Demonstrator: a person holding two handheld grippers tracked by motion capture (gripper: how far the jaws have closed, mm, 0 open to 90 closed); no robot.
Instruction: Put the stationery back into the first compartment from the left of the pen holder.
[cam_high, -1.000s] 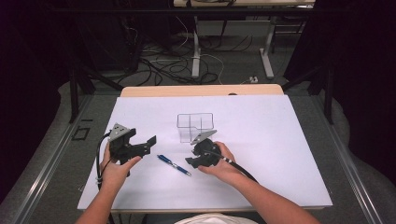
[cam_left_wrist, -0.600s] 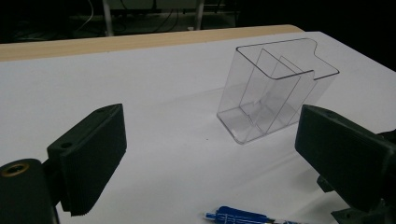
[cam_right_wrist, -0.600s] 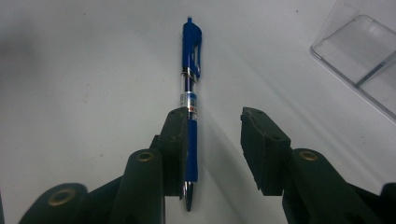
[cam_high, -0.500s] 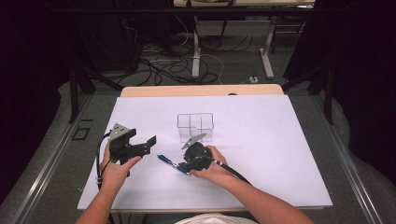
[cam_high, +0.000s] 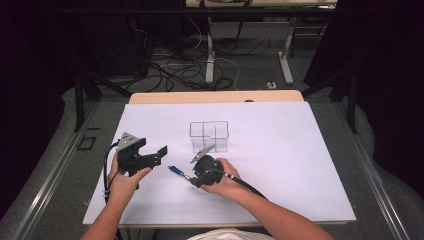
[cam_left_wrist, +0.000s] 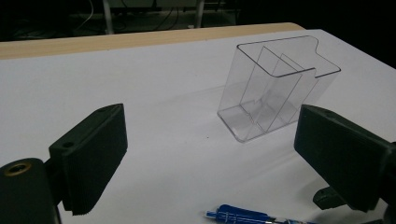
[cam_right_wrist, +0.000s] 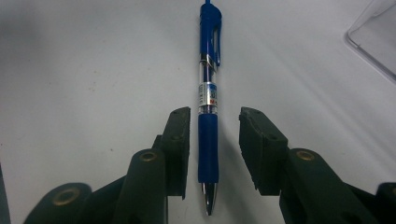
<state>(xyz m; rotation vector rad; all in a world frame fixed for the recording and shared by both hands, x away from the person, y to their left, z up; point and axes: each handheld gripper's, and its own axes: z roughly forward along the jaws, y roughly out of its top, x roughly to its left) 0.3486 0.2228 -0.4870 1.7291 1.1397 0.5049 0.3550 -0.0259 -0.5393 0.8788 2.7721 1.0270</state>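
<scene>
Nearest to you, your right tongs (cam_right_wrist: 212, 154) have just been closing around the slim blue plastic click pen with a clear middle band (cam_right_wrist: 208, 116). The pen lies flat on the white-covered counter (cam_high: 280, 165) between the jaws, its rubber grip section level with the pads. The left pad looks to be at or almost at the barrel; a clear gap remains on the right, so the pen is straddled but not yet pinched. In the high view the pen (cam_high: 177, 171) lies just left of these right tongs (cam_high: 194, 176), between your two hands.

Expect it to be very light, stiff and round, so it will likely roll or twist if the pads meet it off-centre. The soft blue grip sleeve is the best place to take hold; the smooth clear band and the clip end look more slippery. Squeeze gently: it needs little force.

Your left tongs (cam_left_wrist: 205, 154) are spread wide with nothing between them, hovering over the counter, the pen (cam_left_wrist: 243, 216) just below them.

Farther off stands the clear acrylic divided holder (cam_left_wrist: 275, 84), upright and empty; in the high view it (cam_high: 209, 136) sits just beyond your right hand.
</scene>
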